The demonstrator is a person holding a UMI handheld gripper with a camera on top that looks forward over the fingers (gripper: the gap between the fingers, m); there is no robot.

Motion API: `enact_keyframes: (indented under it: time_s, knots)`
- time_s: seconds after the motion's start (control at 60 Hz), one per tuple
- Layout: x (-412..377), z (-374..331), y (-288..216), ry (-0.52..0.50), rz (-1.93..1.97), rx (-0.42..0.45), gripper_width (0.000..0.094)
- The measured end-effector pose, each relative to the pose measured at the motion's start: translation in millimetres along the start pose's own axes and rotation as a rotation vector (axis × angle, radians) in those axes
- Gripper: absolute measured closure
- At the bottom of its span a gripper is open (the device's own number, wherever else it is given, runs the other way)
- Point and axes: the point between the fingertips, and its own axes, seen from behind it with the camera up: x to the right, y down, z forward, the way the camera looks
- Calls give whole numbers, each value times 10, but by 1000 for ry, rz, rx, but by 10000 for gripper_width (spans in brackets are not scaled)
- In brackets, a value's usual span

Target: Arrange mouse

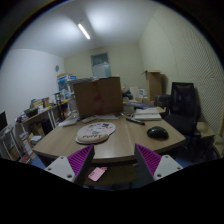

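Note:
A black mouse (157, 132) lies on the right part of a light wooden table (120, 145), well beyond my fingers. A round patterned mouse mat (95, 131) lies on the table's left part, apart from the mouse. My gripper (114, 163) is open and empty, held off the table's near edge. Its two pink pads (80, 160) stand wide apart with nothing between them but the table's edge and the floor below.
A cardboard box (97, 96) stands at the back of the table. Papers (147, 115) lie at the back right. A black chair (183, 104) stands to the right. Shelves with clutter (35, 112) line the left wall. A small pink thing (96, 174) lies below the table's edge.

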Motion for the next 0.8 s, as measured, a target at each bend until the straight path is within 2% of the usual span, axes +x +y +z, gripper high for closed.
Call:
enact_keyframes:
  time_s: [0.15, 0.417, 0.533, 0.667, 0.683, 0.7, 0.717, 0.8]
  knots:
    - [301, 11, 15, 76, -5, -4, 109]
    - [1455, 378, -5, 201, -70, -36, 105]
    - [1804, 699, 71, 210, -89, -62, 104]
    - [2062, 1023, 261, 170, -112, -138, 103]
    - [2087, 1049, 280, 166, -114, -149, 44]
    - [2076, 1118, 240, 157, -104, -127, 104]
    - [2095, 1156, 227, 152, -98, -124, 112]
    - [2190, 1302, 182, 147, -90, -126, 96]
